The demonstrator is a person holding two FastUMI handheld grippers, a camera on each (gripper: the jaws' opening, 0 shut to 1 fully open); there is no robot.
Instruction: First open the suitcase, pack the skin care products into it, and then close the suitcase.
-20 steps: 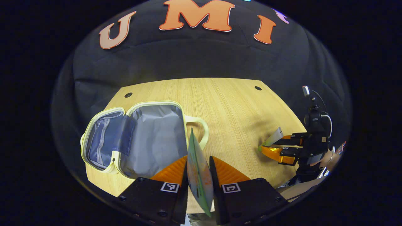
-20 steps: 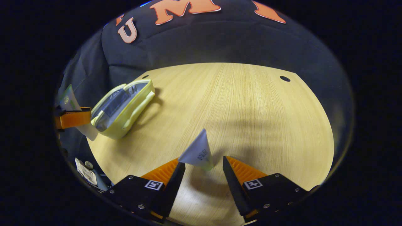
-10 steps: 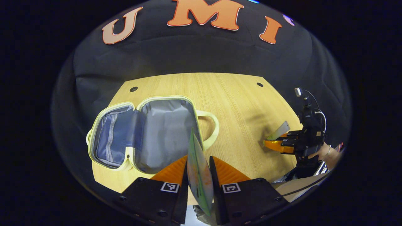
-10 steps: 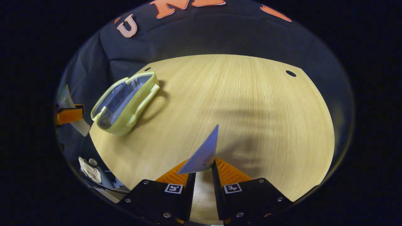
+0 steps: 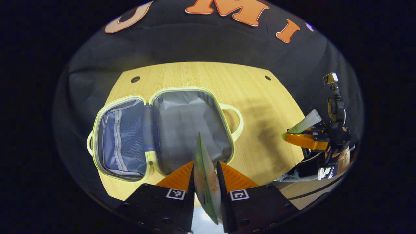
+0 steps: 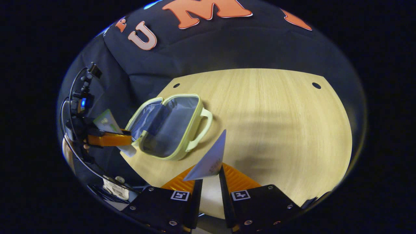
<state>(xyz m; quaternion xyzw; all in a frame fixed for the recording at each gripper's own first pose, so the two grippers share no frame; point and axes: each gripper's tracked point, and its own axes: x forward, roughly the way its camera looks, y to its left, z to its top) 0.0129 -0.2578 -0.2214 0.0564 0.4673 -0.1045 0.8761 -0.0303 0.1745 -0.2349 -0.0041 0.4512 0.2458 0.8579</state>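
suitcase (image 5: 162, 130) open, frame centre, ready for packing | left tool (image 5: 205, 174) clamps green packet (image 5: 205, 175) | right tool (image 6: 209, 177) clamps grey packet (image 6: 211, 159), lifted off table (image 6: 276, 107)

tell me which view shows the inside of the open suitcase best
The left gripper view: the suitcase lies spread open right ahead, so the grey lining and the mesh pocket in the lid half are plain. In the right gripper view the suitcase sits farther off at a slant, its lining partly hidden by the rim.
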